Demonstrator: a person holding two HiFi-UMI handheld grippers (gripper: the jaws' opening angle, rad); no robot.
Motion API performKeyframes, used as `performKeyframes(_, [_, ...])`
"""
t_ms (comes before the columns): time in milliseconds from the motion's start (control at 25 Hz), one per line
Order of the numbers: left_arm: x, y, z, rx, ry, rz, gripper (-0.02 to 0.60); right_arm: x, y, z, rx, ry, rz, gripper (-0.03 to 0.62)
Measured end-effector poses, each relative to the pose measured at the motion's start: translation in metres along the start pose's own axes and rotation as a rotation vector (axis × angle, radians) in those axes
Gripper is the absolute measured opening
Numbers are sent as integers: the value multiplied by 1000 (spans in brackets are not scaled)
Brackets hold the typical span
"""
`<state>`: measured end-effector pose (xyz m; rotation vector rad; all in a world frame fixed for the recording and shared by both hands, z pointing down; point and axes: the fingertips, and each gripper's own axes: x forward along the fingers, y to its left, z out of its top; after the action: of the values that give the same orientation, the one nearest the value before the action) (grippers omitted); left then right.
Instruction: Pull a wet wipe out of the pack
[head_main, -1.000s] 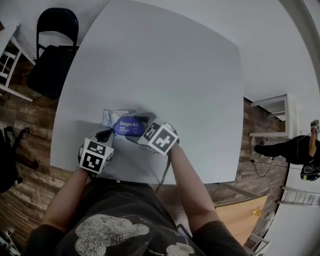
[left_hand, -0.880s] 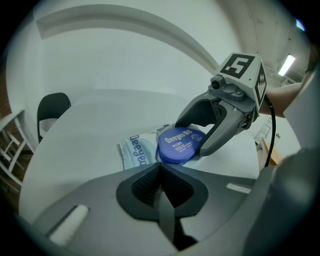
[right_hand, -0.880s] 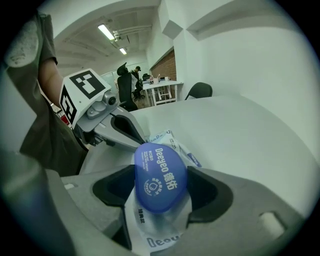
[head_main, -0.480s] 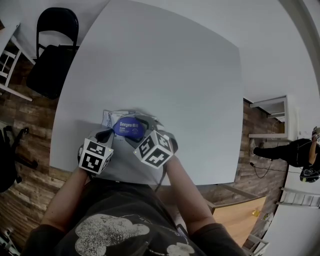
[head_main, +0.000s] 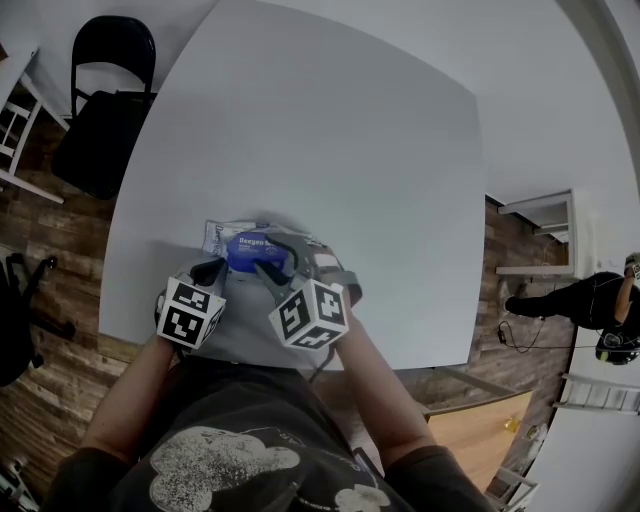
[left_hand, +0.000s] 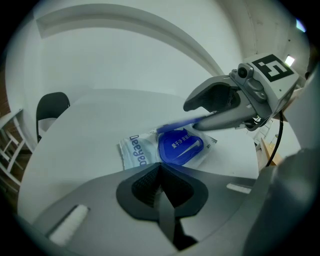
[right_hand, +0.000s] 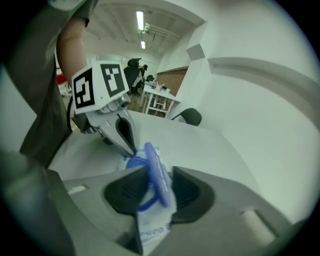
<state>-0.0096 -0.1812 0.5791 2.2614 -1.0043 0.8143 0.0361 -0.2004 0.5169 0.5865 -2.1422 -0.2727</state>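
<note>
A wet wipe pack (head_main: 220, 238) with a blue flip lid (head_main: 254, 250) lies near the front edge of the white table (head_main: 330, 130). My left gripper (head_main: 212, 270) is shut with nothing between its jaws, and its tips (left_hand: 160, 172) rest at the pack's (left_hand: 132, 152) near left edge. My right gripper (head_main: 268, 270) reaches over the pack from the right. Its jaws are closing, and the lifted blue lid (right_hand: 156, 172) stands on edge between them, the pads not plainly pressing it. In the left gripper view the right gripper (left_hand: 192, 115) hovers above the lid.
A black chair (head_main: 105, 110) stands off the table's far left corner. A white frame (head_main: 15, 120) is at the left edge of the head view. A person (head_main: 580, 300) is on the floor far to the right. The table's front edge runs just under both hands.
My right gripper has drawn back toward me, rolled and risen, and its jaws have narrowed around the blue lid, which now stands up. The left gripper and the pack have stayed put.
</note>
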Motion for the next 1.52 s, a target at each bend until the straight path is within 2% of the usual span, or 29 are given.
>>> performKeyframes(40, [0, 0, 0, 0, 0, 0, 18, -1, -5, -1, -52, 1, -52, 46])
performKeyframes(120, [0, 0, 0, 0, 0, -1, 18, -2, -11, -2, -112, -2, -106, 38])
performKeyframes(440, [1, 1, -1, -2, 0, -4, 18, 3, -24, -4, -4, -28, -118, 43])
performKeyframes(1040, [0, 1, -1, -7, 1, -3, 18, 29, -65, -10, 209, -54, -89, 118])
performKeyframes(1520, [-1, -2, -1, -2, 3, -6, 18, 46, -77, -27, 278, -43, -77, 137])
